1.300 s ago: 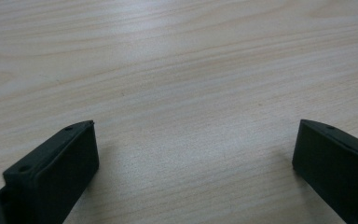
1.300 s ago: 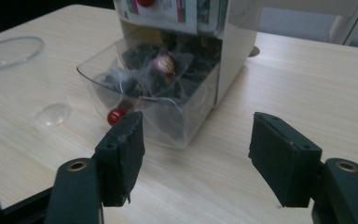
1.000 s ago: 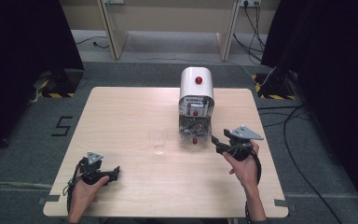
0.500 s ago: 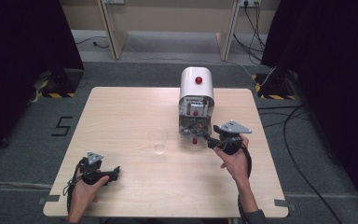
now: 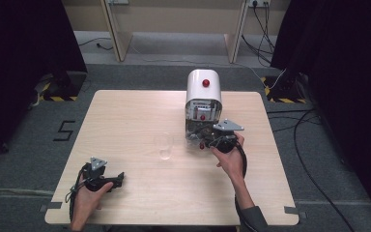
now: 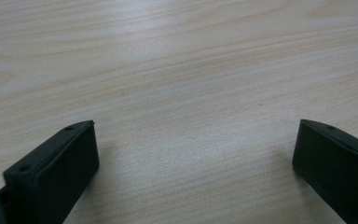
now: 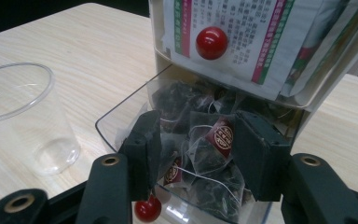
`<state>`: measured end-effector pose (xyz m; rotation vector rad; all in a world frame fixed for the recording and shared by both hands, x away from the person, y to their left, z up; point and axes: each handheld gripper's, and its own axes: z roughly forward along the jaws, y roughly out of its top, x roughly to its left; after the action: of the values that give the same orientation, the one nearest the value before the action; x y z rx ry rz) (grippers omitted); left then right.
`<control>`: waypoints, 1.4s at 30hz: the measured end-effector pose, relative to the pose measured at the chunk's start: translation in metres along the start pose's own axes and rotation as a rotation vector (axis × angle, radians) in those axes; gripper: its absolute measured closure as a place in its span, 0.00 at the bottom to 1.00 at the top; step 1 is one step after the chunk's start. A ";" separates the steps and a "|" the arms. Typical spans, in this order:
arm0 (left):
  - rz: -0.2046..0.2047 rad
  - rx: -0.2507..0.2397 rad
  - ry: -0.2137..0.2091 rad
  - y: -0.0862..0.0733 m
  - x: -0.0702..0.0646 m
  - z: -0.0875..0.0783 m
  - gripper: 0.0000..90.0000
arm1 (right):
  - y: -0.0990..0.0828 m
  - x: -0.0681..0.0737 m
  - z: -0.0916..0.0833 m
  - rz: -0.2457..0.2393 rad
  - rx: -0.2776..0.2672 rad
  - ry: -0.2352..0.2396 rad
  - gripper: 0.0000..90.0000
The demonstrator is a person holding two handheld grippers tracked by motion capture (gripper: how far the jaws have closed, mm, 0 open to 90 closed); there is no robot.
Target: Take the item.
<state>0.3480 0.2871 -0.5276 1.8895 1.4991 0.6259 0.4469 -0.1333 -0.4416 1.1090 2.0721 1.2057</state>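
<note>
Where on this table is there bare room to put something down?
The table's whole far-left part, left of the white dispenser and beyond the clear cup, is bare. So is the near middle, between the left gripper and the right forearm. It is crowded where the right gripper reaches into the open tea-bag drawer.

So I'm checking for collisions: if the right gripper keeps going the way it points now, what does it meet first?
Most likely the tea bags piled in the clear drawer of the white dispenser. The right gripper is open with its jaws already over them, though exact depth is hard to judge.
</note>
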 end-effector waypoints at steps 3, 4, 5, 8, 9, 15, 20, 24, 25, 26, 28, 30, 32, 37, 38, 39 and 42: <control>0.000 0.000 0.000 0.000 0.000 0.000 0.00 | -0.001 0.001 0.005 0.000 0.010 -0.013 0.59; 0.000 0.000 0.000 0.000 0.000 0.000 0.00 | -0.001 0.001 0.009 -0.001 0.022 -0.024 0.59; 0.000 0.000 0.000 0.000 0.000 0.000 0.00 | -0.001 0.001 0.009 -0.001 0.022 -0.024 0.59; 0.000 -0.001 0.001 0.000 0.000 0.000 0.00 | -0.003 -0.001 0.016 0.002 0.039 -0.049 0.61; 0.000 -0.001 0.001 0.000 0.000 0.000 0.00 | -0.003 -0.001 0.016 0.002 0.039 -0.049 0.61; 0.000 0.000 0.000 0.000 0.000 0.000 0.00 | -0.004 -0.002 0.022 0.010 0.055 -0.058 0.64; 0.000 0.000 0.000 0.000 0.000 0.000 0.00 | -0.004 -0.004 0.025 0.014 0.058 -0.066 0.67; 0.000 -0.001 0.000 0.000 0.000 0.000 0.00 | -0.005 -0.006 0.027 0.021 0.068 -0.071 0.69; 0.000 -0.001 0.001 0.000 0.000 0.000 0.00 | -0.006 -0.007 0.028 0.024 0.072 -0.070 0.70; -0.002 -0.002 0.000 0.000 0.000 0.000 0.00 | -0.007 -0.008 0.028 0.026 0.074 -0.070 0.71; -0.002 -0.003 0.001 0.000 0.000 0.000 0.00 | -0.007 -0.009 0.028 0.024 0.072 -0.073 0.75; -0.002 -0.002 0.000 0.000 0.000 0.000 0.00 | -0.008 -0.010 0.028 0.023 0.068 -0.067 0.81; -0.002 -0.002 0.001 0.000 0.000 0.000 0.00 | -0.008 -0.010 0.027 0.020 0.067 -0.066 0.85; -0.002 -0.002 0.001 0.000 0.000 0.000 0.00 | -0.007 -0.008 0.023 -0.022 0.053 -0.060 0.96; -0.002 -0.002 0.001 0.000 0.000 0.000 0.00 | -0.007 -0.008 0.023 -0.022 0.053 -0.060 0.96; -0.002 -0.002 0.001 0.000 0.000 0.000 0.00 | -0.007 -0.008 0.023 -0.031 0.050 -0.059 0.97; 0.000 0.000 0.001 0.000 0.000 0.000 0.00 | -0.007 -0.008 0.022 -0.040 0.040 -0.055 0.99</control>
<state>0.3480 0.2872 -0.5277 1.8892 1.4993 0.6270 0.4647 -0.1318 -0.4588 1.1011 2.0756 1.1076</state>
